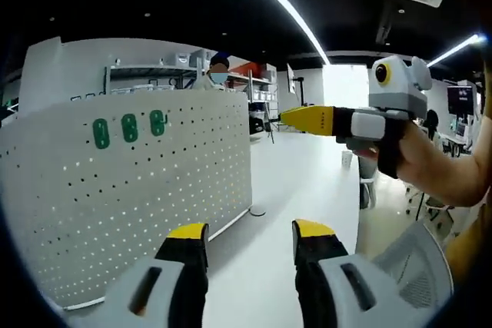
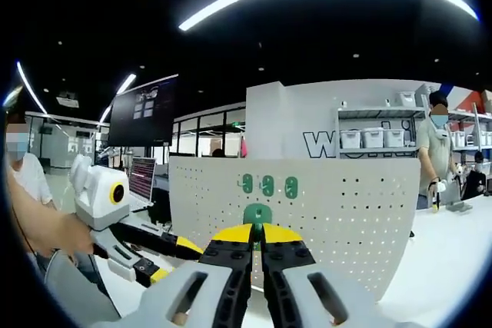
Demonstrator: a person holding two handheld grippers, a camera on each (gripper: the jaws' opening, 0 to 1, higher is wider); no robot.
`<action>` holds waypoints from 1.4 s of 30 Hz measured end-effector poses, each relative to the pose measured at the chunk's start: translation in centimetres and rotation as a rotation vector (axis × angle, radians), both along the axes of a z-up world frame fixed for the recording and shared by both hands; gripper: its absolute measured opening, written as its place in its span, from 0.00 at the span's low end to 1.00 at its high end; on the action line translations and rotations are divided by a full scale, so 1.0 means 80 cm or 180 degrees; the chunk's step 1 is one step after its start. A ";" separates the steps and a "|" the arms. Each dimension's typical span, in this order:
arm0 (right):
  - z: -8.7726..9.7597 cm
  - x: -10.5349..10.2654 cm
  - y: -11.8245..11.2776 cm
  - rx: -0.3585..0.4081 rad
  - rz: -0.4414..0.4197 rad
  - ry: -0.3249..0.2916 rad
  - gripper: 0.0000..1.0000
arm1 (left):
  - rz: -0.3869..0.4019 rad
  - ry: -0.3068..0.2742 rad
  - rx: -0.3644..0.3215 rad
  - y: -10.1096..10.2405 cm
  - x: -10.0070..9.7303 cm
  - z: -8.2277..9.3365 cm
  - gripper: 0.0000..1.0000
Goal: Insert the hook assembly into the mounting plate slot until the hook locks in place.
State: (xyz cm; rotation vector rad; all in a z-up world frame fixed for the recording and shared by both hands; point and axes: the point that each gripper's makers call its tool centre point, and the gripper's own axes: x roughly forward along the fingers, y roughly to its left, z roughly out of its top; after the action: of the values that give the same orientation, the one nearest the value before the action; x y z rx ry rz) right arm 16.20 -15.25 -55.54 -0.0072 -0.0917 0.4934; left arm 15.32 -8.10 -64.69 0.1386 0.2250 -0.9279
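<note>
Three green hooks [image 2: 267,185] already sit side by side in a row high on the white pegboard mounting plate [image 2: 338,220], which stands upright on the white counter [image 1: 292,190] so its holes face both cameras. A fourth green hook assembly [image 2: 257,214] is pinched at the yellow tips of the right hand-held gripper [image 2: 257,233], whose jaws are pressed together on it; it is held just below the row and pointed at the plate, presumably to line it up with a free slot (how near it is to the surface cannot be told). The left hand-held gripper [image 1: 250,231] hangs with its jaws spread and nothing between them, off to the side of the plate, probably kept clear so the board stays in sight.

White storage bins [image 2: 372,138] line a shelf behind the plate; their contents are hidden. A person [image 2: 440,151] stands by that shelf.
</note>
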 end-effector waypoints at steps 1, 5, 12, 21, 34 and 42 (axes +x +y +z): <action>0.001 0.001 -0.001 -0.0001 0.0002 -0.0010 0.00 | 0.0023 0.0017 0.0039 0.005 -0.003 -0.006 0.46; 0.003 0.009 -0.004 -0.0026 0.0002 -0.0025 0.00 | 0.0113 0.0109 0.0065 0.022 -0.015 -0.020 0.46; 0.004 0.021 -0.006 -0.0029 0.0013 -0.0030 0.00 | 0.0275 0.0218 0.0129 0.042 -0.030 -0.038 0.45; 0.010 0.036 -0.003 -0.0020 0.0042 -0.0070 0.00 | 0.0403 0.0214 0.0101 0.050 -0.035 -0.035 0.44; 0.012 0.052 -0.002 -0.0060 0.0049 -0.0110 0.00 | 0.0555 0.0233 0.0206 0.078 -0.046 -0.042 0.45; 0.014 0.059 -0.002 -0.0063 0.0009 -0.0149 0.00 | 0.0637 0.0304 0.0177 0.088 -0.057 -0.049 0.45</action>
State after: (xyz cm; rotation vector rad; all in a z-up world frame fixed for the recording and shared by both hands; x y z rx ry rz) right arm 20.94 -15.42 -54.38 -0.0381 -0.1326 0.4970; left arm 10.80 -1.06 -68.63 0.1209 0.3470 -0.7301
